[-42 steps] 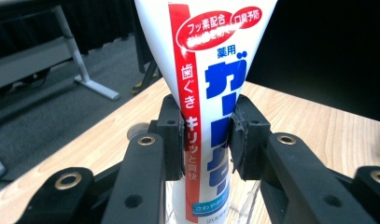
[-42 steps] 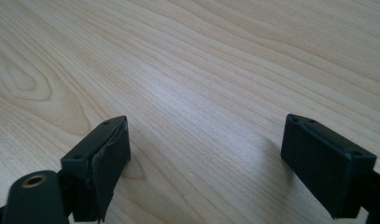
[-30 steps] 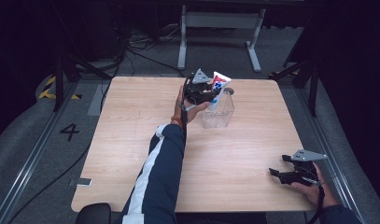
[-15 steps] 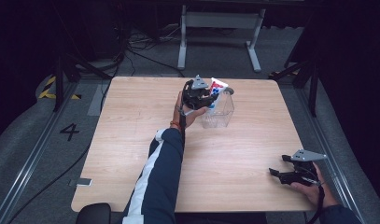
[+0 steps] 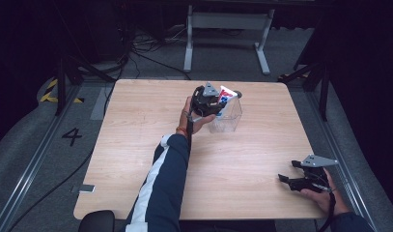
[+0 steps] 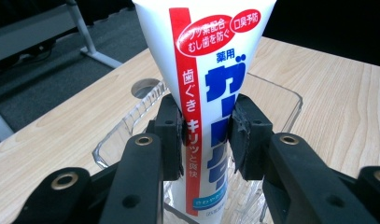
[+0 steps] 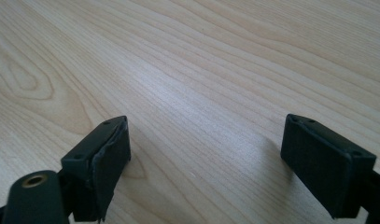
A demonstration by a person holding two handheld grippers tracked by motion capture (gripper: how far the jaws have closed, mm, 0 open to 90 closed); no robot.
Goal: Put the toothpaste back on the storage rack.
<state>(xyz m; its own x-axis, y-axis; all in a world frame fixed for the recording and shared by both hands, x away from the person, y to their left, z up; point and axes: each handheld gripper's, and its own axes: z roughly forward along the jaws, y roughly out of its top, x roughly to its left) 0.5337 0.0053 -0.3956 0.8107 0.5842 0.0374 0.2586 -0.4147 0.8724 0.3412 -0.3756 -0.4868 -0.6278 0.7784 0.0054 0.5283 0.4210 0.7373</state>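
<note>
1. Left tool [image 6: 204, 135]: pads clamped on a white toothpaste tube [image 6: 204, 70], one pad on each side of its body. In the high view this tool [image 5: 218, 102] sits at the far middle of the table [image 5: 136, 159], at the near-left rim of the container.
2. Toothpaste tube: upright, wide crimped end up, red stripe and blue lettering facing the left tool's camera. Its lower end reaches down inside the clear plastic container [image 6: 281, 100]; whether it touches the container floor I cannot tell.
3. Clear plastic container: stands on the table, open top, ribbed transparent walls. In the high view [image 5: 227, 118] the tube's top [image 5: 226, 93] sticks out above the rim.
4. Right tool [image 7: 206, 149]: pads wide apart, nothing between them, bare wood grain beneath. In the high view it [image 5: 287, 171] rests low at the near right corner of the table, well apart from the container.
5. Left sleeve [image 5: 160, 193]: dark with a white stripe, stretched across the table toward the container.
</note>
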